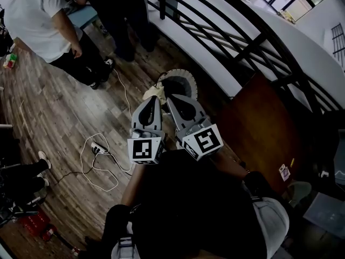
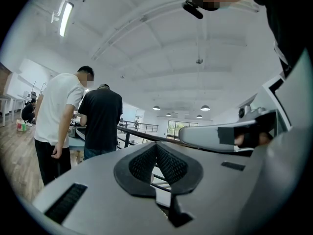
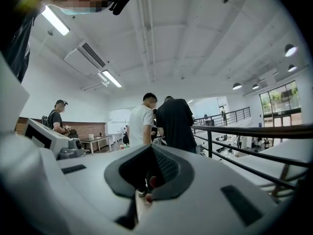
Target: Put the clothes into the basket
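Clothes appear only as a pale bundle (image 1: 151, 93) on the wooden floor (image 1: 54, 107), lying against the left side of the round basket (image 1: 181, 73) and partly hidden behind the gripper tips; whether it touches the rim cannot be told. The left hand-held gripper (image 1: 153, 102) and the right hand-held gripper (image 1: 176, 98) are held level, side by side and close in front of the person's body. Their marker cubes face the person and their tips point towards the basket. In the left gripper view the ribbed pads (image 2: 168, 163) meet at the tip with nothing between them. In the right gripper view that gripper's jaws likewise stand together and hold nothing. Behind the basket runs a dark railing (image 1: 226, 31). Two bystanders, one in a white shirt (image 1: 38, 15) and one in dark clothes (image 1: 121, 15), stand well apart from the basket. A white cable (image 1: 89, 163) lies looped on the floor.
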Tool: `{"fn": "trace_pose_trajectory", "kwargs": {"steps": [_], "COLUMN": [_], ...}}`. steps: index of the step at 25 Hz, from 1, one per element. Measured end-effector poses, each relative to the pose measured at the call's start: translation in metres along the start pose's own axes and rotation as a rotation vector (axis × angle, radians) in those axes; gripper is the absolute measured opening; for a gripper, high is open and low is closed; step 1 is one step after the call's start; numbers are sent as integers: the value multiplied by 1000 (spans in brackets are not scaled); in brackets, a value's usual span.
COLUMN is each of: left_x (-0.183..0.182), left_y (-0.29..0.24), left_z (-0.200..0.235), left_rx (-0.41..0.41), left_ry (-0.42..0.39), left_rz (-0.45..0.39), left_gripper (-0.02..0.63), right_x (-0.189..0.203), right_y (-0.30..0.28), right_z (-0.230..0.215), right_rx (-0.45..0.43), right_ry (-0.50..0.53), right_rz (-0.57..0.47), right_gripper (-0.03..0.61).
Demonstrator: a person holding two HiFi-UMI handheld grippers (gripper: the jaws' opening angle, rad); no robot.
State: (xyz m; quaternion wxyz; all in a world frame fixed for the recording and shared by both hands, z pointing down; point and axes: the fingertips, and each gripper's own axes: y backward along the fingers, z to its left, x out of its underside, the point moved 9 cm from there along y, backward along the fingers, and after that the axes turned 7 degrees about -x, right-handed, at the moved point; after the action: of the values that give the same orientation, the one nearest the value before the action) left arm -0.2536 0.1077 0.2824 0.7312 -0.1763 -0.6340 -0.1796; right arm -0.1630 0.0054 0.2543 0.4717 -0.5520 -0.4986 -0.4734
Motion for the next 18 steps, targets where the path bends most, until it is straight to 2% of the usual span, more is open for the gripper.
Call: {"fn": "trace_pose_trajectory", "kwargs": {"steps": [7, 18], "left_x": [-2, 0], "left_y": [0, 6], "left_z": [4, 14], "left_rx": [14, -13], "left_ry": [-11, -13], "left_rz": [-3, 6], "left_gripper": [11, 11], "right_x": [0, 1], "right_y": [-3, -11], "right_z": [5, 12], "right_rx": [6, -8], "right_ry": [11, 11], "right_rz": [-1, 3], "right_gripper": [8, 9]}}
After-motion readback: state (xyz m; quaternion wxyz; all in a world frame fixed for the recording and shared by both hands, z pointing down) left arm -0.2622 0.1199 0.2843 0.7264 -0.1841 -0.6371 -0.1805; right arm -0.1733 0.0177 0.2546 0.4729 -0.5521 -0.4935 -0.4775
